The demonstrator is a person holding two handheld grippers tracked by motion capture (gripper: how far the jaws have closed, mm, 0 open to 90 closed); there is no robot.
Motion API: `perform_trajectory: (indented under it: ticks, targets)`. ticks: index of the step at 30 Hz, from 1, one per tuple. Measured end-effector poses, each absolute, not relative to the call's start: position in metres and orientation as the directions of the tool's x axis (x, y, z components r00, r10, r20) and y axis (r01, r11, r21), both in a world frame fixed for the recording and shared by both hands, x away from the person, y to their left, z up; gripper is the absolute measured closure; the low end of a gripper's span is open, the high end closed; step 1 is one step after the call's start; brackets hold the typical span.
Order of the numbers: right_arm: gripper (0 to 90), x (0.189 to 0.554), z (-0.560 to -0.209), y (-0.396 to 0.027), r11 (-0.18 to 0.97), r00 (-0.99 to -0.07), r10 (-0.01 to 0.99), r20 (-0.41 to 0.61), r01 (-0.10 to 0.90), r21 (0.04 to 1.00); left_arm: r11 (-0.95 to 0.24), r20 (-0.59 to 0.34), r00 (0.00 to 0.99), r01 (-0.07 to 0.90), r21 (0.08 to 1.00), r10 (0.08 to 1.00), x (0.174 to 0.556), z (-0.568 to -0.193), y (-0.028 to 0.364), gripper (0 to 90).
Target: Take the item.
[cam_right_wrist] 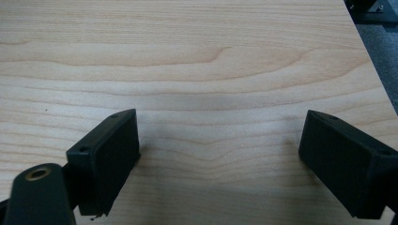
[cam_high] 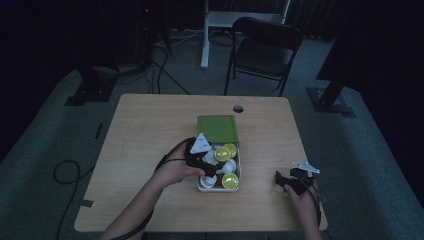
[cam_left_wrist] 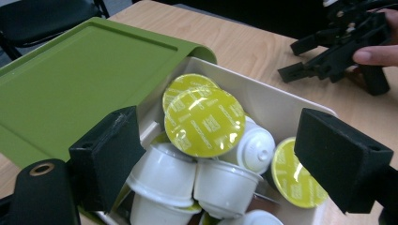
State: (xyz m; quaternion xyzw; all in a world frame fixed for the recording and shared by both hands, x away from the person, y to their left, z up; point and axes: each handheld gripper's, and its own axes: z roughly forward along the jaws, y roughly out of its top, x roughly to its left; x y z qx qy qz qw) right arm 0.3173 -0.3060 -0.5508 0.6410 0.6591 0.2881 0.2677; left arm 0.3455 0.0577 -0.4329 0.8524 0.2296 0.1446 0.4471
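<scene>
The desk (cam_high: 150, 130) was seen at the frame's centre in the high view. Upon it, centrally, a white box (cam_left_wrist: 281, 101) with a green lid (cam_left_wrist: 70, 84) held coffee capsules (cam_left_wrist: 204, 122). The left tongs (cam_left_wrist: 220, 154) were held open around the capsules, nothing gripped. At lower right, the right tongs (cam_right_wrist: 218, 164) were held wide open, empty.

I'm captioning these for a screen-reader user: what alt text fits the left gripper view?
The left tongs, open, hover over a white box heaped with white coffee capsules, some with yellow-green foil lids. The box's green lid is slid back on a wooden table; a hand holds the right tongs beyond.
</scene>
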Motion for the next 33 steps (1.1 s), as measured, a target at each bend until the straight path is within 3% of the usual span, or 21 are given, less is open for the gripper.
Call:
perform_trajectory:
  ticks: [22,33]
  targets:
    - [12.1,0.317,-0.551,-0.306,0.012,-0.035,0.999,0.017,0.690,0.723,-0.541,0.004,0.848,0.334,0.772,0.529,0.366,-0.451,0.031,15.4]
    - [12.1,0.317,-0.551,-0.306,0.012,-0.035,0.999,0.016,0.690,0.723,-0.544,-0.018,0.842,0.364,0.756,0.539,0.369,-0.458,0.024,25.9]
